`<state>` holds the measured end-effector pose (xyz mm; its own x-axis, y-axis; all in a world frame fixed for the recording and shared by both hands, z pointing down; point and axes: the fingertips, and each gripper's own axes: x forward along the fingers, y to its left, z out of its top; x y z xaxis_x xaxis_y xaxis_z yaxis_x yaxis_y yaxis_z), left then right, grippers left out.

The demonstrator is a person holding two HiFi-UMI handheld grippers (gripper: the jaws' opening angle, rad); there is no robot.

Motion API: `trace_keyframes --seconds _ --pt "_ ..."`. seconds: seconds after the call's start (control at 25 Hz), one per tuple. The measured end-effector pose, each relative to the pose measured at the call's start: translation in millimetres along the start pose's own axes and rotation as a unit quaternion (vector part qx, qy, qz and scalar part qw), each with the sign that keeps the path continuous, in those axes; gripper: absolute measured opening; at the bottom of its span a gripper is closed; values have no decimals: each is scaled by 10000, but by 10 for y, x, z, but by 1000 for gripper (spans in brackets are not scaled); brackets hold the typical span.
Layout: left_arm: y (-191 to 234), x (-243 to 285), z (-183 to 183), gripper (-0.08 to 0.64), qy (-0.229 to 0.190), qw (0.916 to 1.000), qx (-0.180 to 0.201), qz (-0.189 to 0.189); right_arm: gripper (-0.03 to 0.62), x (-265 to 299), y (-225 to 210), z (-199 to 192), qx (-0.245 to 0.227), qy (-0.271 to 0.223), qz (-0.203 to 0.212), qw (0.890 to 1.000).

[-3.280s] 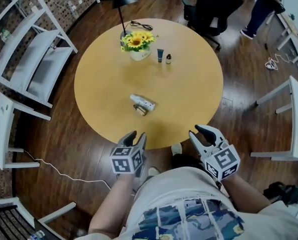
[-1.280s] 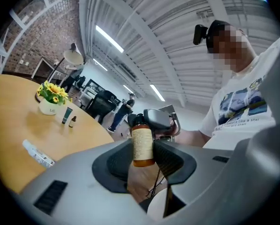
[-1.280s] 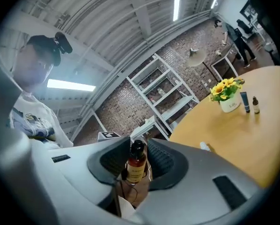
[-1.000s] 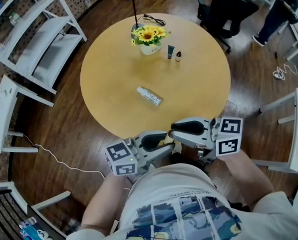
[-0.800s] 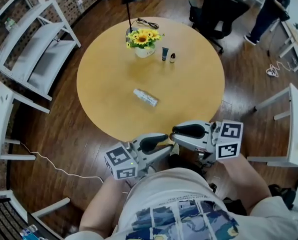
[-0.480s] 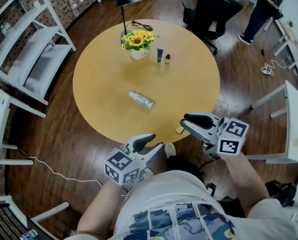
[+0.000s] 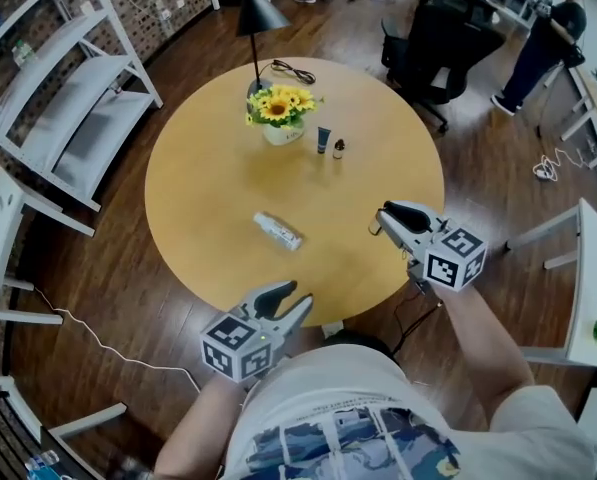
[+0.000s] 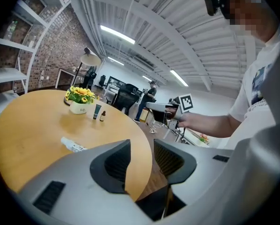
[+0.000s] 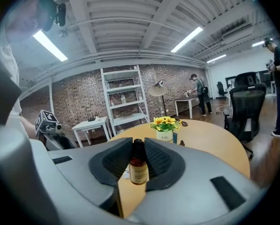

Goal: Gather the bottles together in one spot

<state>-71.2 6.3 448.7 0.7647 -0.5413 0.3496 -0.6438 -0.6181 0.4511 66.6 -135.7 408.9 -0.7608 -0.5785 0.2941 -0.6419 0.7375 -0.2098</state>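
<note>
My right gripper (image 7: 388, 218) hangs over the near right part of the round wooden table (image 7: 208, 168), shut on a small brown bottle (image 9: 139, 168) with a pale label that stands upright between its pads. My left gripper (image 7: 286, 300) is open and empty just off the table's near edge; in its own view the jaws (image 8: 140, 144) stand apart. A white bottle (image 7: 278, 231) lies on its side mid-table, between the two grippers. Far across, a dark tube (image 7: 323, 139) and a tiny dark bottle (image 7: 339, 148) stand side by side.
A vase of sunflowers (image 7: 281, 113) and a black lamp (image 7: 258, 13) stand at the table's far side, left of the tube. White shelving (image 7: 68, 98) lines the left. A black office chair (image 7: 428, 48) is behind the table, a white table (image 7: 588, 268) at right.
The brown bottle that lay beside the white one is off the table. The grippers, tip to tip a second ago, have parted. The right one swung right and out over the table with the bottle.
</note>
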Motion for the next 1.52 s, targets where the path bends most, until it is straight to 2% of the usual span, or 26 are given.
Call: trace_keyframes --seconds 0.4,0.8,1.0,1.16,1.52 --pt "223 616 263 149 23 9973 -504 532 75 606 -1345 -37 -329 58 -305 9990" --pt "371 911 309 149 76 9902 -984 992 76 1452 -2266 -395 -466 277 -477 9974" --pt "424 991 233 149 159 9863 -1185 1138 76 1893 -2499 -673 -556 479 -413 9965" --pt "425 1047 209 149 249 9847 -1250 1190 77 2129 -2603 -784 -595 405 -338 9968" --pt "513 1055 139 149 288 9824 -1348 1260 77 2201 -2693 -951 -611 179 -478 9968"
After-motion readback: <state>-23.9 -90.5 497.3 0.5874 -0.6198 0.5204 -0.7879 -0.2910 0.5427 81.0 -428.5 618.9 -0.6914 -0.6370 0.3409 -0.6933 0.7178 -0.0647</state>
